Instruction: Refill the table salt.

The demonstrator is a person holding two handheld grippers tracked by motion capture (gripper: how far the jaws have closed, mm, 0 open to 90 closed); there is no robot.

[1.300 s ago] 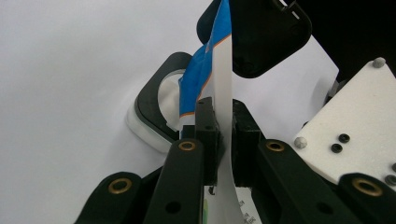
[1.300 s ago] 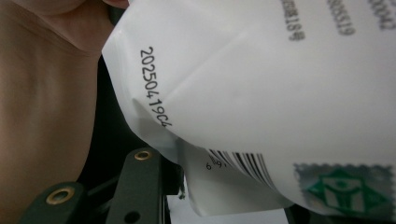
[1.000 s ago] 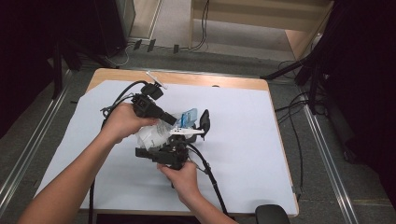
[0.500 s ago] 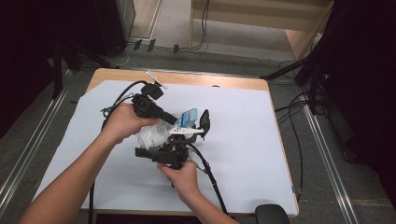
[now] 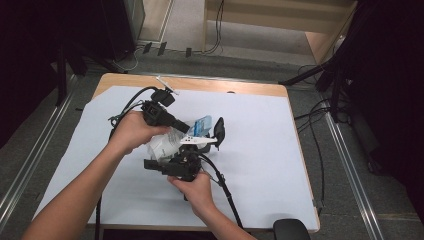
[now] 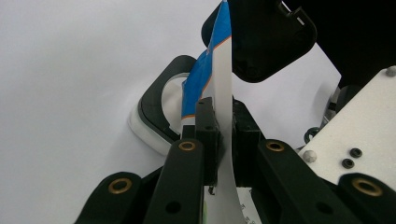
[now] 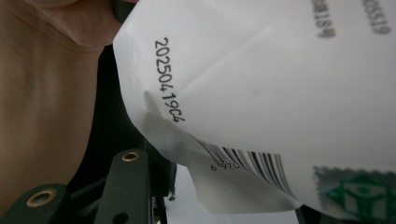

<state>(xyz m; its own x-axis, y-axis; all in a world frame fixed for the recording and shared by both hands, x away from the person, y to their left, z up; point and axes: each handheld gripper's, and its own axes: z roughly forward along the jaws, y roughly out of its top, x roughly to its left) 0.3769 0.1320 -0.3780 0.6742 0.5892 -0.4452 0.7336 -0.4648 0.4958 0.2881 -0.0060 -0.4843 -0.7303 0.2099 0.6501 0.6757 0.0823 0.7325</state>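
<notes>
At mid-frame, the left tool (image 5: 186, 129) clenched the crinkly white-and-blue plastic packet (image 5: 167, 143) by its flat sealed edge. The right tool (image 5: 215, 135), its jaws just opening and released around the packet's lower end, sat directly below it in the frame.

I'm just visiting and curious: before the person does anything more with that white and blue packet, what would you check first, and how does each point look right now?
1. Left hand-held gripper pinches the packet: ok, its jaws are shut on the packet's thin edge.
2. Right hand-held gripper has a hold on the packet: cannot tell; its jaws have just been opening, and in the right gripper view the packet's printed side lies in front of them.
3. Packet is lifted off the white sheet: cannot tell.
4. Packet unopened: cannot tell, its edges are partly hidden.
5. Cables keep away from the packet: ok.
</notes>
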